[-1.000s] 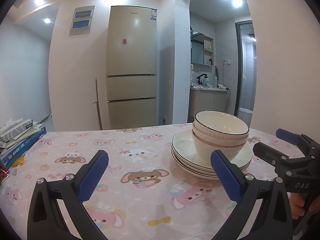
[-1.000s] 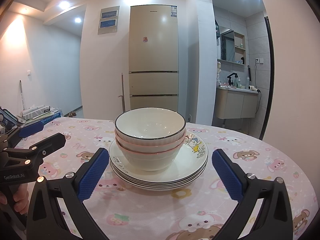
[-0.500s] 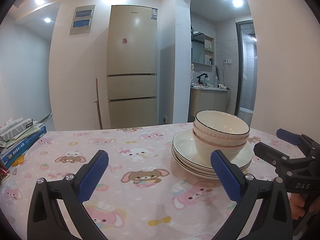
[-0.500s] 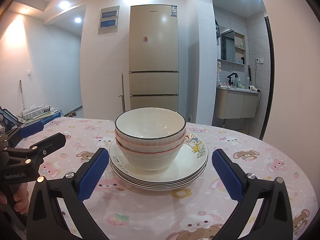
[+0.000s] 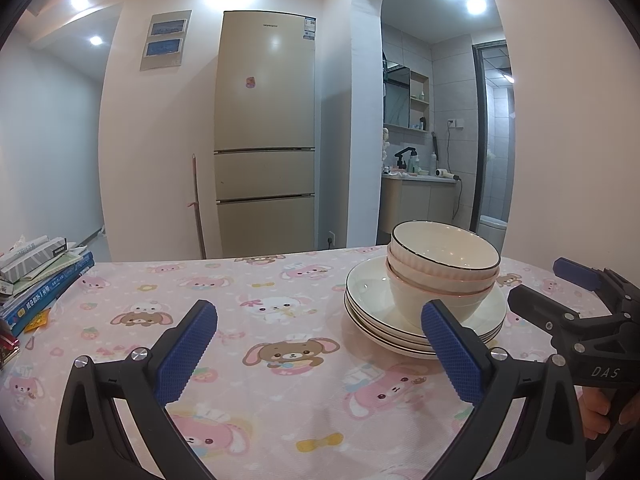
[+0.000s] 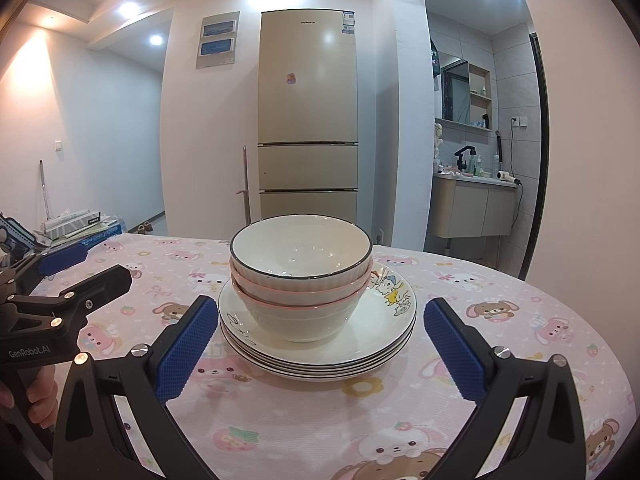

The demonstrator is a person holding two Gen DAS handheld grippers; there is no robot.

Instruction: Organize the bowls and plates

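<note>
Since the bowls (image 6: 301, 276) already nest on the plates (image 6: 318, 344), you hold both hand-held grippers, left hand-held gripper (image 5: 320, 354) and right hand-held gripper (image 6: 320, 354), wide open and empty.

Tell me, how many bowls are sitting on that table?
3 bowls, nested in one stack on top of the plates: a black-rimmed one on top, two pink-rimmed ones beneath. A further bowl could hide inside the nest.

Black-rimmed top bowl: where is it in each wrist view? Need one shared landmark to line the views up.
Left wrist: the black-rimmed top bowl sits right of centre, topping the bowl stack on the plates, just above the left gripper's right finger.
Right wrist: the same bowl is dead centre, between and beyond the right gripper's open fingers.
Shared landmark: the beige fridge behind the table.
</note>
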